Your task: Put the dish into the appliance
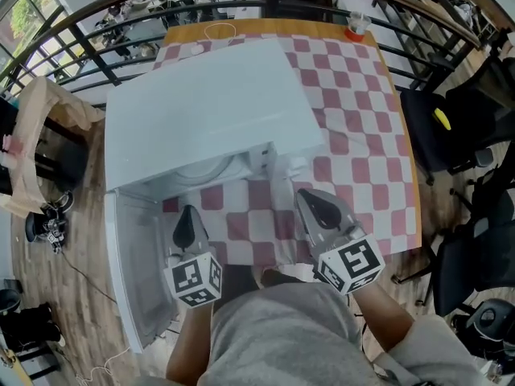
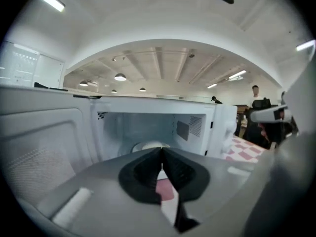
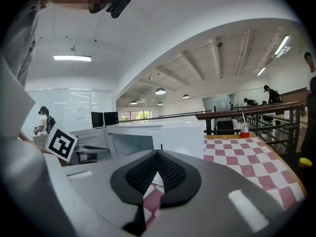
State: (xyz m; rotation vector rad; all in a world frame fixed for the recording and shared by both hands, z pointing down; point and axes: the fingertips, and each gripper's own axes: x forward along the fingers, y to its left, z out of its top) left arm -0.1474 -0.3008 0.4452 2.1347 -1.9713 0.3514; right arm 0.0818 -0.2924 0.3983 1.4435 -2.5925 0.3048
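The white microwave point(image 1: 209, 103) stands on the checked table point(image 1: 362, 135) with its door point(image 1: 133, 272) swung open toward me on the left. A white round dish point(image 1: 205, 170) lies inside the cavity; in the left gripper view the dish point(image 2: 148, 145) shows just beyond the jaw tips. My left gripper point(image 1: 187, 211) hangs in front of the open cavity, apart from the dish, shut with nothing between its jaws point(image 2: 161, 149). My right gripper point(image 1: 306, 193) hovers over the table by the microwave's front right corner, also shut and empty point(image 3: 158, 152).
A red cup point(image 1: 355, 29) with a straw stands at the table's far right corner. Black chairs point(image 1: 451, 127) stand right of the table, and a dark railing point(image 1: 96, 47) curves round behind it. The open door fills the space at lower left.
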